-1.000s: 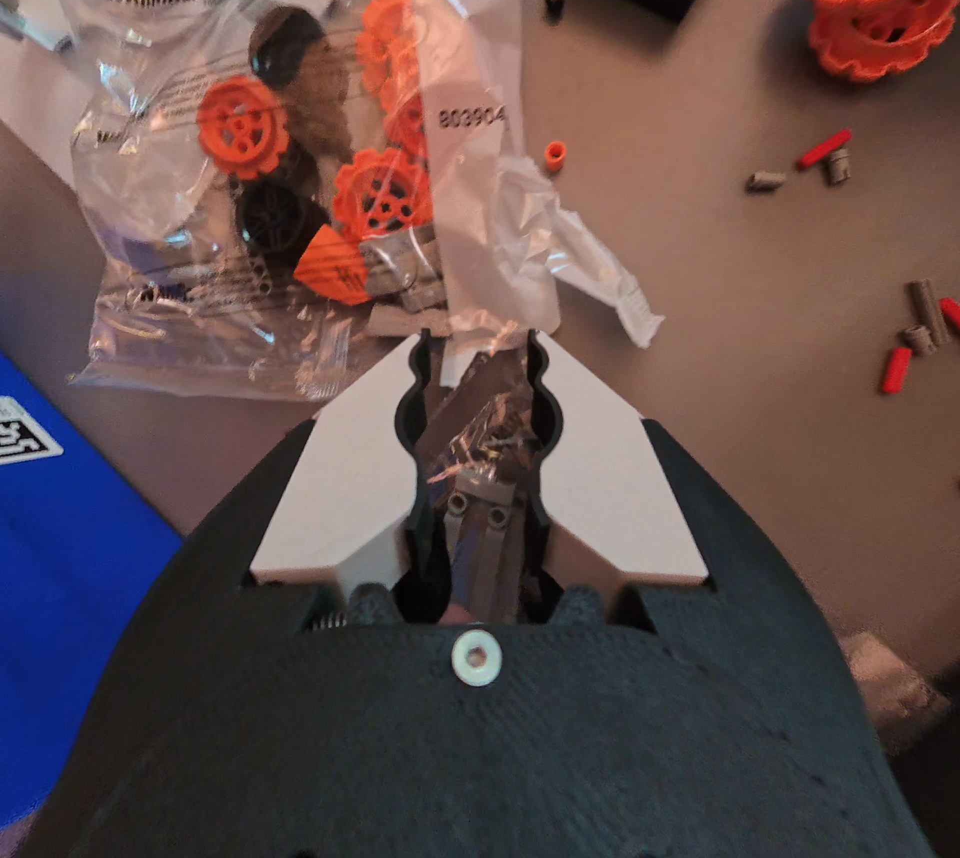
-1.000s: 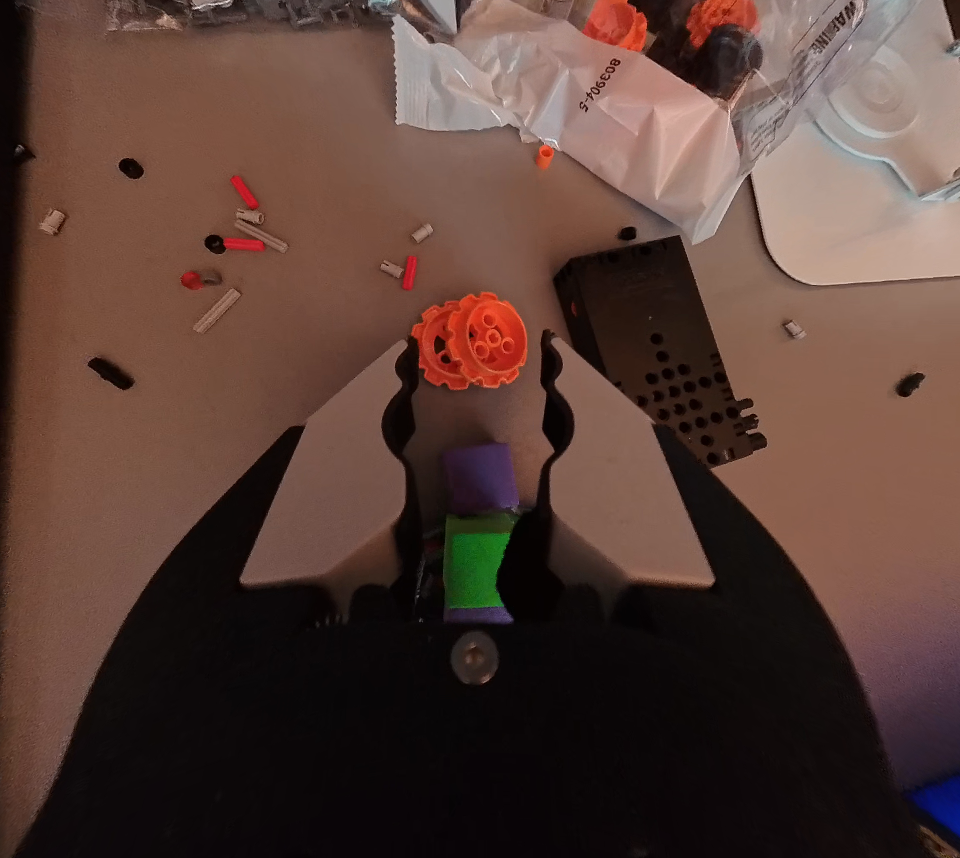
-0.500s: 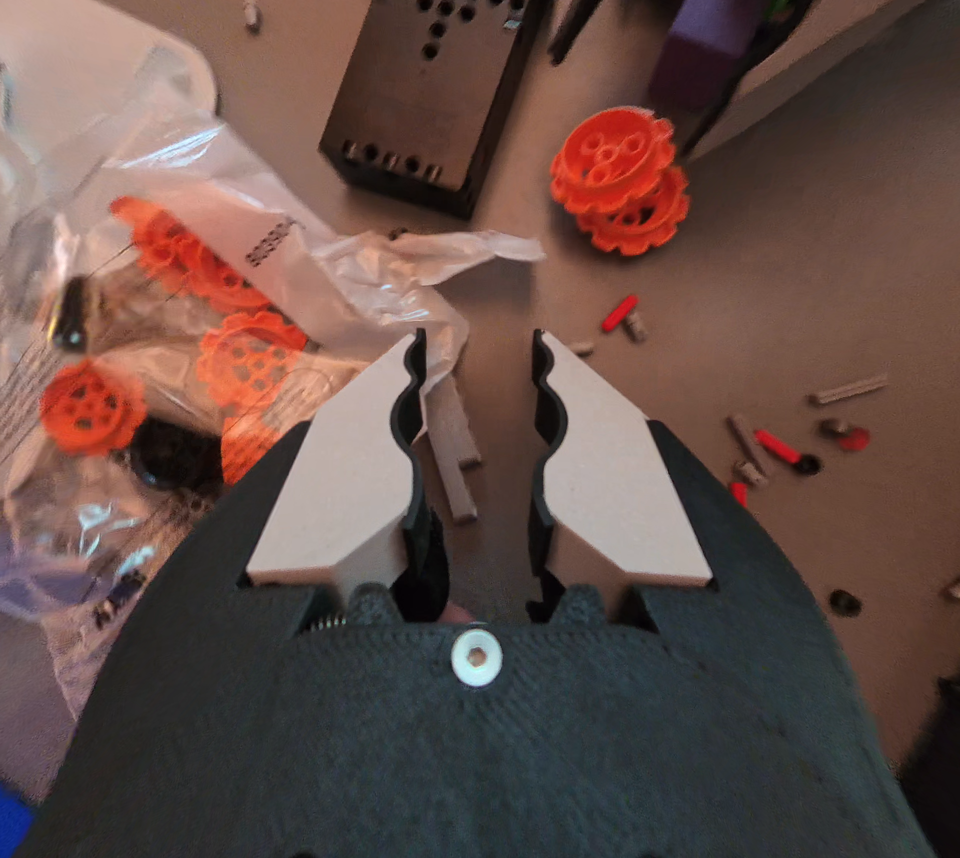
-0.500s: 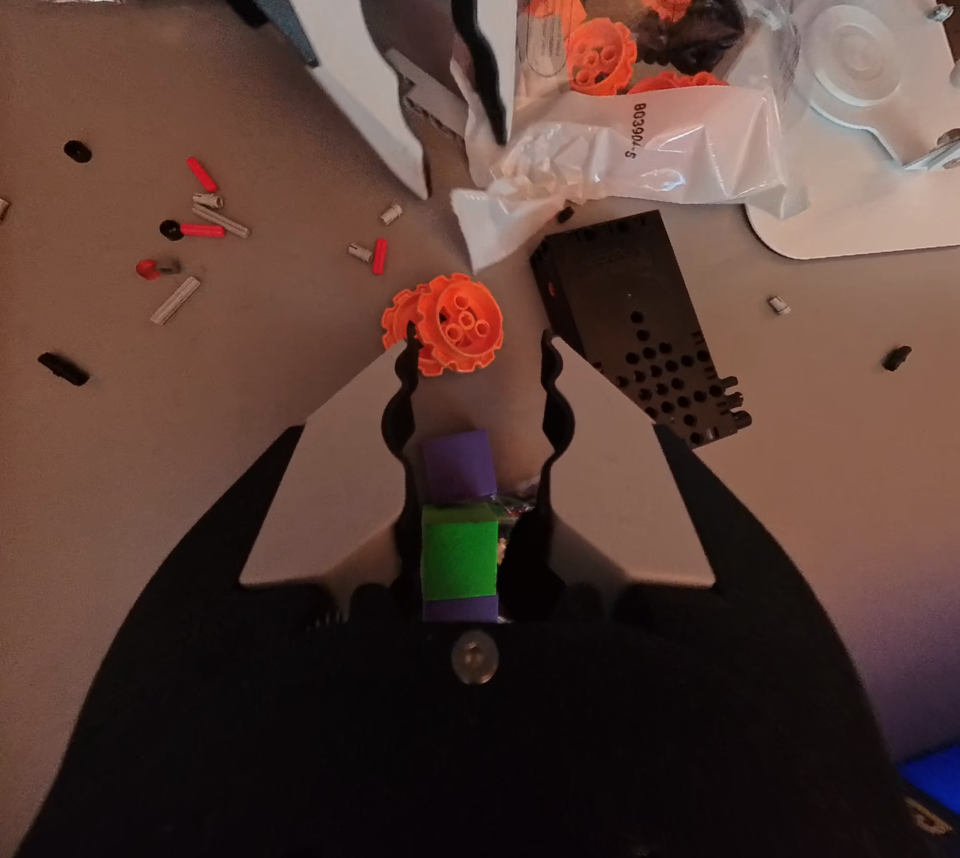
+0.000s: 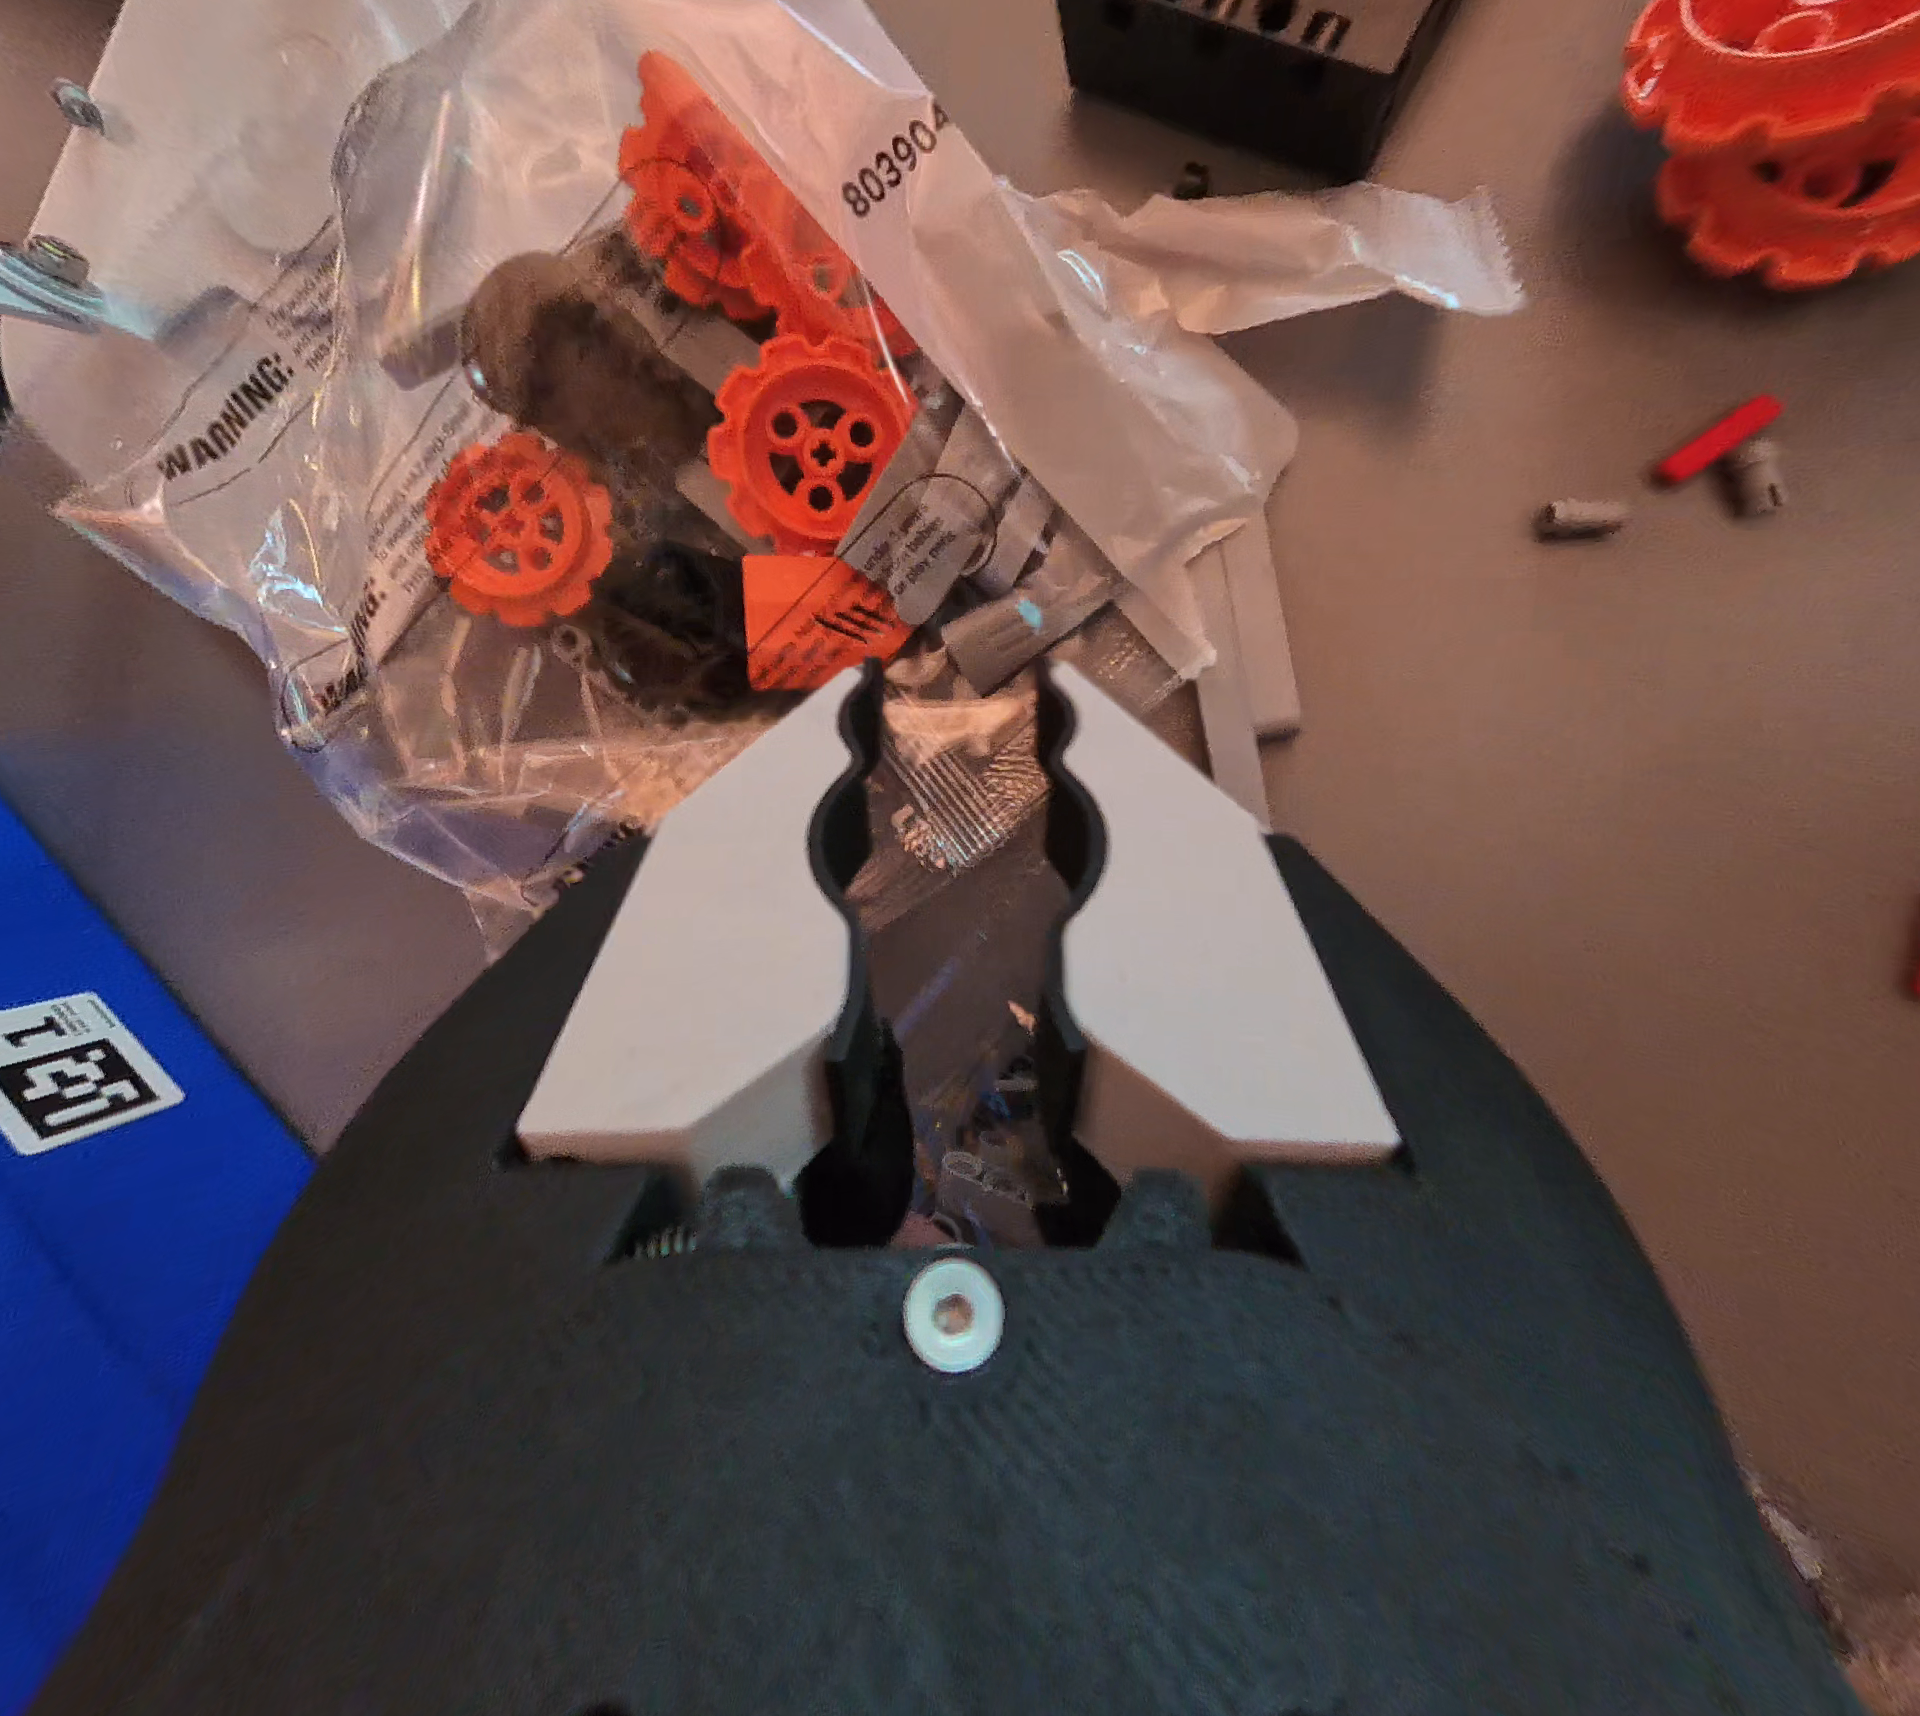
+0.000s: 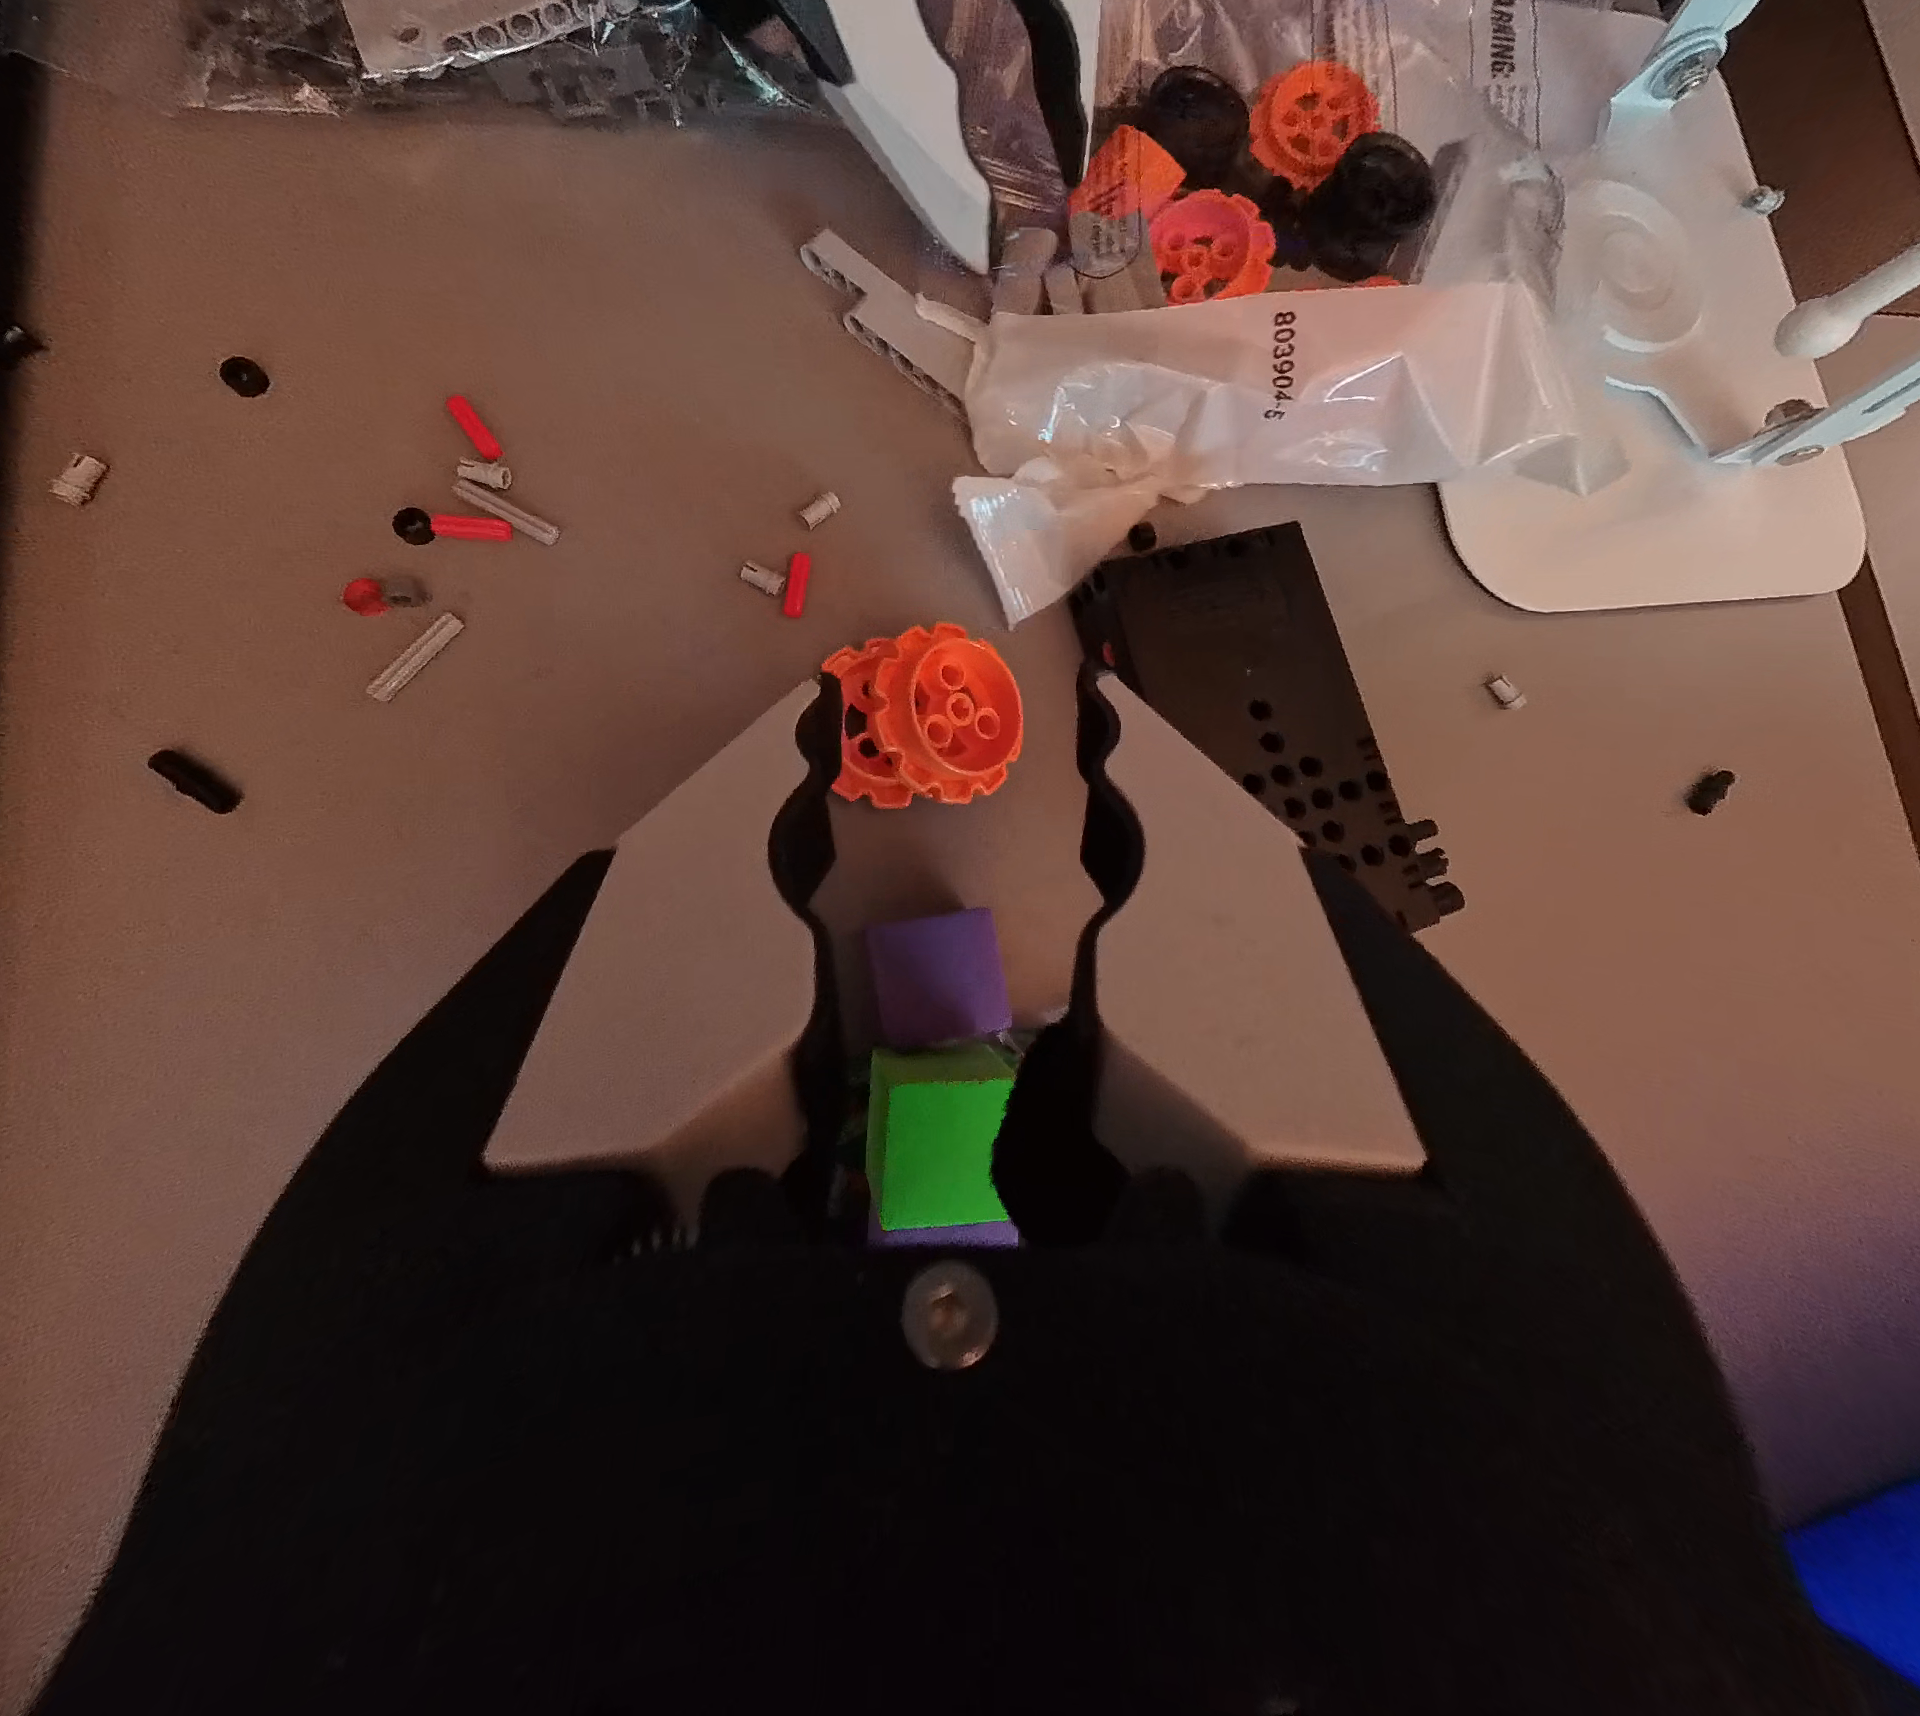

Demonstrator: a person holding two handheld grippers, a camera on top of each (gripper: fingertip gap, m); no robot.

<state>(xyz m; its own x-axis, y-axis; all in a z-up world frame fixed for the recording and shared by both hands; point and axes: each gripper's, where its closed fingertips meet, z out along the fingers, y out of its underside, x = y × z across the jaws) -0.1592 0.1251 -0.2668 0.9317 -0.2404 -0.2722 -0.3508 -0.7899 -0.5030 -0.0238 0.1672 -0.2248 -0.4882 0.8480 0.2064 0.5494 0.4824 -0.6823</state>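
Observation:
My left gripper point(image 5: 956, 690) has its jaws closed in on the near corner of a clear plastic bag point(image 5: 520, 264), whose film fills the gap between them. The bag holds orange toothed wheels point(image 5: 821, 451), black tyres and grey parts. It also shows in the right wrist view point(image 6: 1351, 378), with the left gripper point(image 6: 1023, 222) on it. My right gripper point(image 6: 951, 690) holds a purple and green block point(image 6: 935, 1136) deep between its fingers. Its tips hover just over two stacked orange wheels point(image 6: 935, 721) on the table. These wheels also show in the left wrist view point(image 5: 1787, 108).
A black perforated box point(image 6: 1247, 679) lies right of the wheels. Red, grey and black pins point(image 6: 478, 513) are scattered to the left. Grey beams point(image 6: 883, 305) lie beside the bag. A second bag of grey parts point(image 6: 468, 4) is far left, a white stand base point(image 6: 1662, 523) far right, and a blue box point(image 5: 104, 1354) near left. The tips of one gripper are about 15 centimeters away from the tips of the other.
Half a second ago my left gripper stood open over loose grey beams beside the bag. It has swung back left and closed on the bag's corner. My right gripper barely moved.

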